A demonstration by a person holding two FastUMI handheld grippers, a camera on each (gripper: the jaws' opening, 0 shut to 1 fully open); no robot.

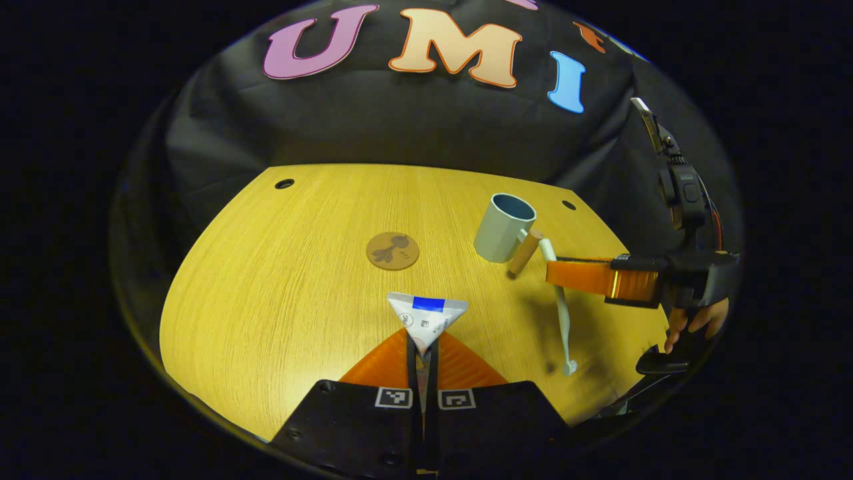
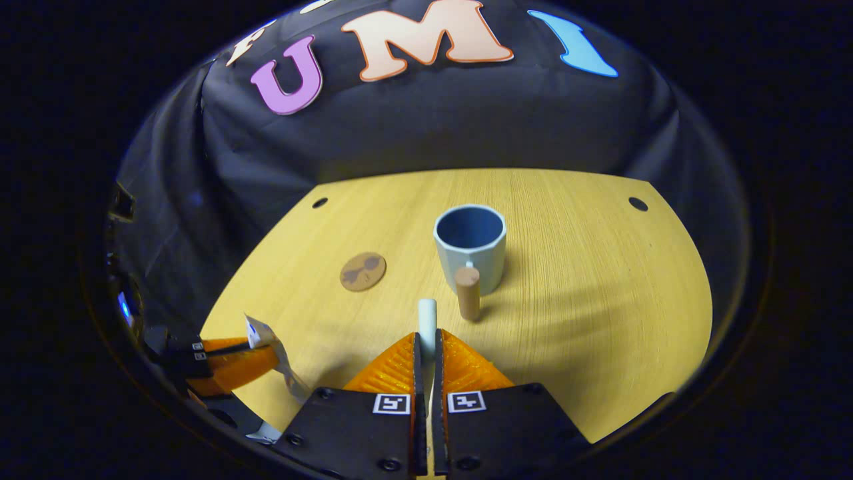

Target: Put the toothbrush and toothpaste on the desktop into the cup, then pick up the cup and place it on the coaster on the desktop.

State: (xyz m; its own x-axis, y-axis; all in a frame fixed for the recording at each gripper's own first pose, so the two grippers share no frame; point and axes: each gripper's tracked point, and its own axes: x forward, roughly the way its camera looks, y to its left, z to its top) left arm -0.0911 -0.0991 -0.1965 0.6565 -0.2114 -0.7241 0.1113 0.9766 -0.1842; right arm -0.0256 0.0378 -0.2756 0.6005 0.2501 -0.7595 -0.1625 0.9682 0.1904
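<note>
We note L tongs clamp toothpaste, R tongs clamp toothbrush; cup mid-tabletop, edges well apart.

The surface is yellow wood grain. The cup is pale grey-green outside, blue inside, with a brown handle. The coaster is brown with a darker motif, perhaps floral. The toothpaste is white with a blue band; the toothbrush is pale.

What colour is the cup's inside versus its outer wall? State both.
The cup is dark blue inside and pale grey-green outside, best seen in the right gripper view.
</note>
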